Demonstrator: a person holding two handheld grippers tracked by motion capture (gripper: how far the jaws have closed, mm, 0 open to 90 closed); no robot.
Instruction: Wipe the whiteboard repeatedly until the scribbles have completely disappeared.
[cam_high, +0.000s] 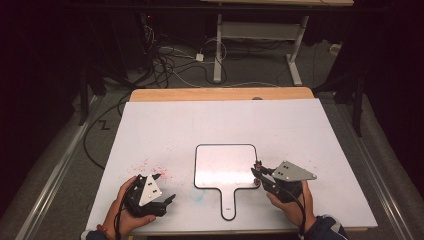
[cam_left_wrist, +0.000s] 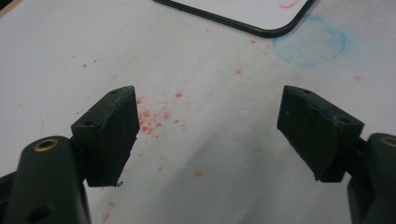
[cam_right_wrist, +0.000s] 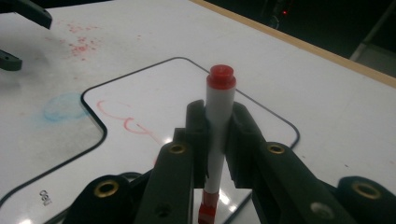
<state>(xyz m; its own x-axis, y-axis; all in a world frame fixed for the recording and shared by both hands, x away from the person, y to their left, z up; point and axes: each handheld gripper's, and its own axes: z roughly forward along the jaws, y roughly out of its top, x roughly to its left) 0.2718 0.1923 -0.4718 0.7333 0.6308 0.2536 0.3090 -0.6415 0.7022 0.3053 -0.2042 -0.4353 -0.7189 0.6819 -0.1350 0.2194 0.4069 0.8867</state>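
High view: white worktop (cam_high: 165, 125) with a small paddle-shaped whiteboard (cam_high: 225, 167) lying flat near the front edge, handle toward the person. Left gripper (cam_high: 165, 189) rests on the worktop at front left, well apart from the whiteboard, held in the left hand (cam_high: 122, 212). Right gripper (cam_high: 257, 176) sits at the whiteboard's right edge, in the right hand (cam_high: 290, 205). Red speckles (cam_high: 147, 165) on the worktop near the left gripper.

Left gripper view: jaws spread wide, nothing between them; bare worktop with red speckles (cam_left_wrist: 152, 119) below. A smudged blue patch (cam_left_wrist: 310, 39) lies just beside the whiteboard's corner (cam_left_wrist: 261, 21).

Right gripper view: jaws clamped on a red-capped marker (cam_right_wrist: 217, 126), barrel upright between the pads, cap end up, over the whiteboard (cam_right_wrist: 140, 107). Faint red strokes (cam_right_wrist: 126, 122) on the board surface.
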